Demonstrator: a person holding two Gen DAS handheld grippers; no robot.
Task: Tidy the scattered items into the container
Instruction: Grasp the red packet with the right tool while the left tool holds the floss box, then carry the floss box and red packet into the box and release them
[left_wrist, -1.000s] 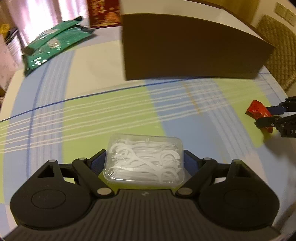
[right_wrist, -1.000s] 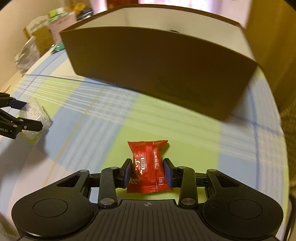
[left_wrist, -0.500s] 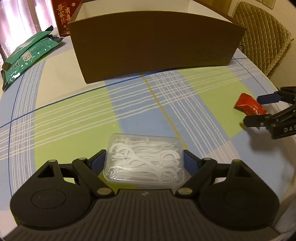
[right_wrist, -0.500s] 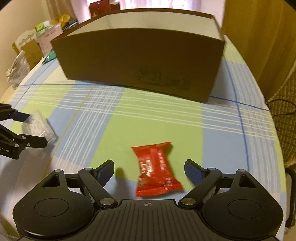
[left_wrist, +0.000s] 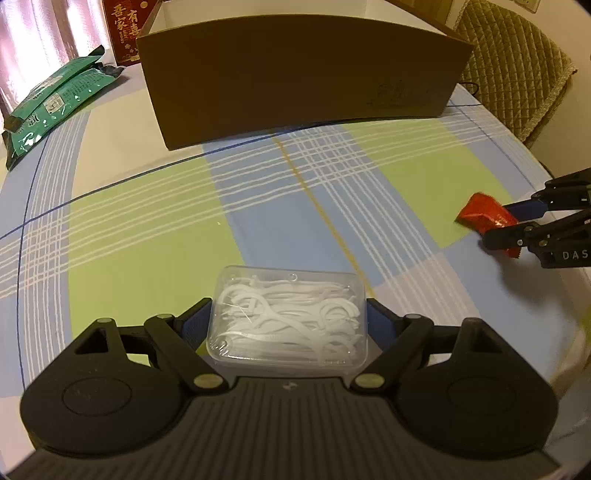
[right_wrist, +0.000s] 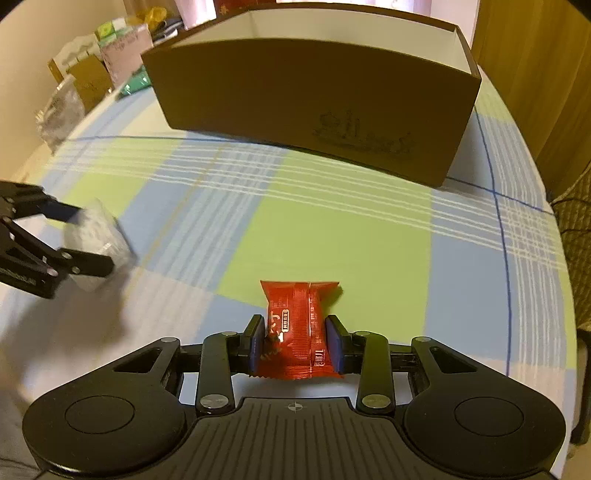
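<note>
Left tongs (left_wrist: 288, 321) grip a clear floss-pick box (left_wrist: 288, 321); right tongs (right_wrist: 295, 345) clamp a red candy packet (right_wrist: 295, 328), near the cardboard box (right_wrist: 310, 103).

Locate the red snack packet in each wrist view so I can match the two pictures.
Left wrist view: the red snack packet is at the far right edge, between the right gripper's fingers.
Right wrist view: the same packet is bottom centre, pinched between the two blue pads, right in front of the camera.
Shared landmark: the brown cardboard box across the top of both views.
</note>
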